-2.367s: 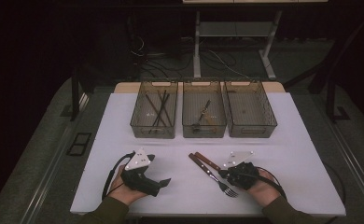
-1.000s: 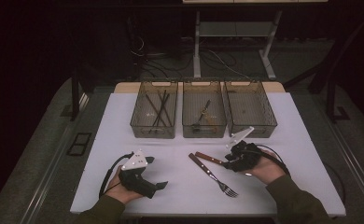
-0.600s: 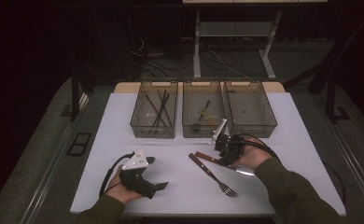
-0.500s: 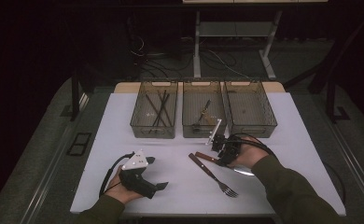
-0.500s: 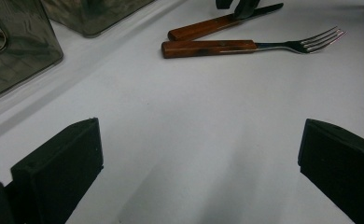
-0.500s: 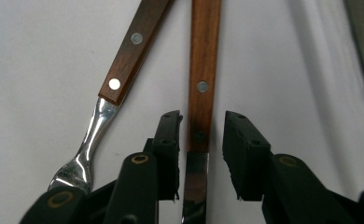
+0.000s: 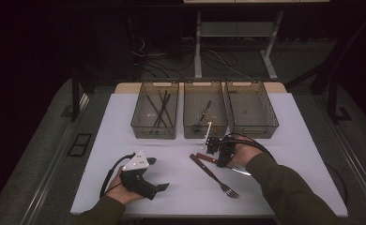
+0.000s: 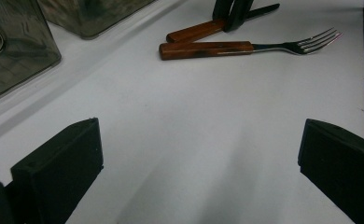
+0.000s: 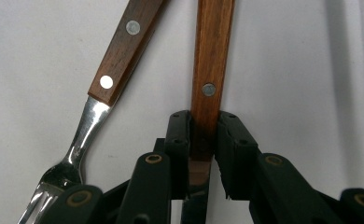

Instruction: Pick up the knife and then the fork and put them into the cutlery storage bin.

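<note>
On the white table, the right gripper (image 9: 199, 140) has just been closing on an unmarked wooden knife handle (image 9: 211, 60); the left gripper (image 8: 199, 177) gapes empty.

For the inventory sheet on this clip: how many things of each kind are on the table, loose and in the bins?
Bins: 3, left, middle, right
Wooden-handled cutlery loose on the table: 2, a fork and a second piece between the right gripper fingers
Dark sticks in the left bin: several, too fine to count
Utensil in the middle bin: 1
Total, sticks aside: 6
</note>
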Available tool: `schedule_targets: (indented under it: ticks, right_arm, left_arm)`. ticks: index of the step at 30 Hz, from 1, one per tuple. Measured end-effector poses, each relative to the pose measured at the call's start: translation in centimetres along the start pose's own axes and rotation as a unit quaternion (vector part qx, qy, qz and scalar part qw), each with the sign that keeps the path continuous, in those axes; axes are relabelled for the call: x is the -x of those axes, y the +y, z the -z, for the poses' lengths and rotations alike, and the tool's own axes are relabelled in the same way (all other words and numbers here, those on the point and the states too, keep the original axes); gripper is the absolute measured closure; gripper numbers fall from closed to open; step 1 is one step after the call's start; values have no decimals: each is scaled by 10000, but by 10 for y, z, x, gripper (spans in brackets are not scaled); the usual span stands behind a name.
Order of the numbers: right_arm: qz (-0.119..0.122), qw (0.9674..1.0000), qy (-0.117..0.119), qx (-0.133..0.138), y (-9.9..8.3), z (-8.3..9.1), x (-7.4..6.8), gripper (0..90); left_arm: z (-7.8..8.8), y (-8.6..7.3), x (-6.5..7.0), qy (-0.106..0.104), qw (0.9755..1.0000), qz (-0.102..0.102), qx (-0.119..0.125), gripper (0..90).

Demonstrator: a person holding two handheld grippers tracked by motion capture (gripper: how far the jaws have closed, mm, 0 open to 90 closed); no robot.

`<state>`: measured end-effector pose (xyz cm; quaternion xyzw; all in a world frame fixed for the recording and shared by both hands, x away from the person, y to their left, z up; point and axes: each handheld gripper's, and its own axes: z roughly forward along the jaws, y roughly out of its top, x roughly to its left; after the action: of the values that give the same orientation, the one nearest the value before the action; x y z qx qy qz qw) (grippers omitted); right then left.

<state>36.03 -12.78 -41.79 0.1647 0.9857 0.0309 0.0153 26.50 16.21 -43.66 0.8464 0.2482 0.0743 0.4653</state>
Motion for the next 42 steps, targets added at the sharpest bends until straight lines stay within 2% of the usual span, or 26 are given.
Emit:
schedule_targets:
  ticks: [10,22,27,33,37,42]
  right_arm:
    - [-6,9999,-14,-136,4,0,0,779]
    - [-104,9999,70,-92,-2,4,6,780]
    - [-209,9997,56,106,-8,12,10,779]
    - [-459,9980,-33,428,-21,26,21,779]
    - [-778,9939,35,776,-33,39,28,779]
    - [-1001,9884,-58,1142,-49,59,40,779]
  left_arm:
    - [0,0,0,-16,10000,8,-3,0]
    - [1,0,-1,-35,10000,-13,-11,0]
    - [1,0,-1,-34,10000,-26,-14,0]
    - [1,0,-1,-42,10000,-8,2,0]
    - [2,-1,-2,-78,10000,16,39,0]
    - [2,-2,-4,-82,9999,11,83,0]
